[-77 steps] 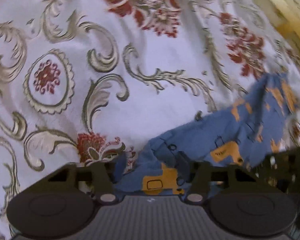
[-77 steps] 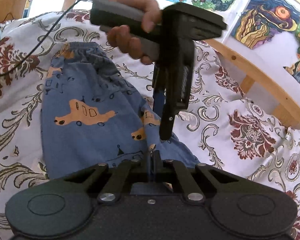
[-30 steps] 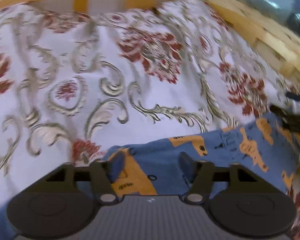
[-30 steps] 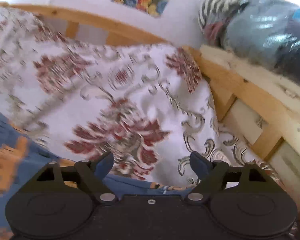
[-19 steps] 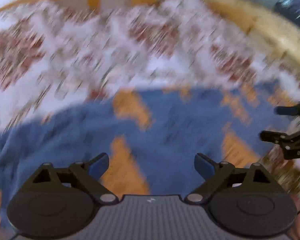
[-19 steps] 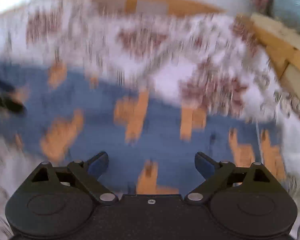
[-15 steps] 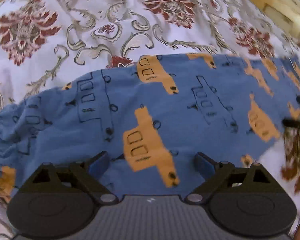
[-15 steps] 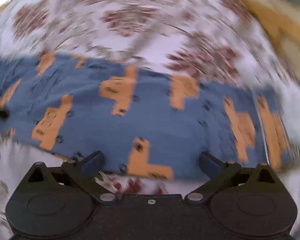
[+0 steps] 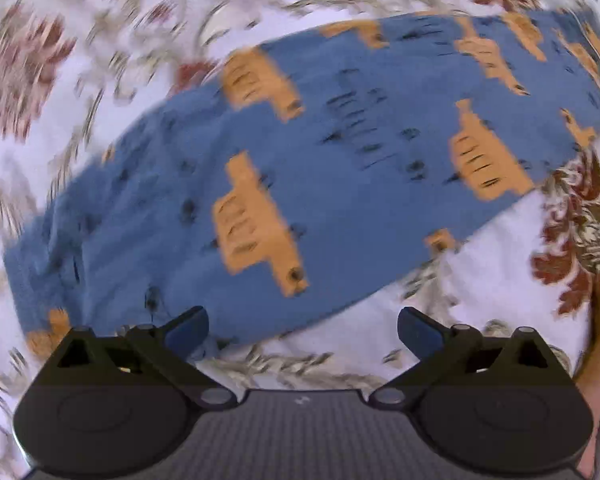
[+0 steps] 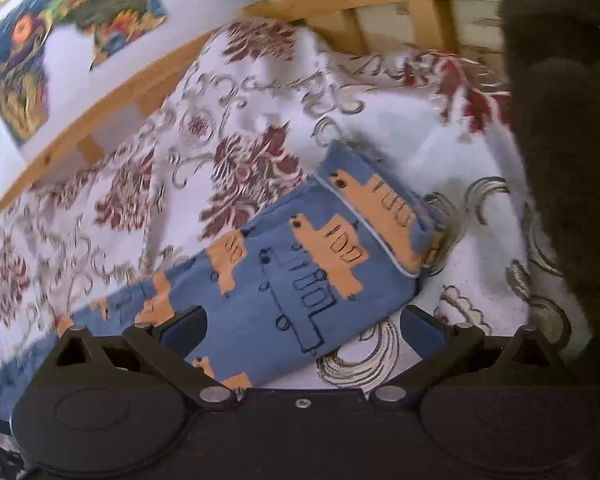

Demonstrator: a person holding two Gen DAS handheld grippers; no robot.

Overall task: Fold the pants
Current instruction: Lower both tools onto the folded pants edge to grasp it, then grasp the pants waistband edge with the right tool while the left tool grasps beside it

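Pants on a bedspread, a gripper at each end

The pants [image 9: 340, 184] lie flat on the bedspread [image 9: 500, 280], slanting across it. The left gripper [image 9: 302, 326] is over their near edge, the right gripper [image 10: 302, 330] over the cuff end. Behind the bedspread runs the bed rail [image 10: 112, 92], with pictures [image 10: 24, 64] on the wall beyond.
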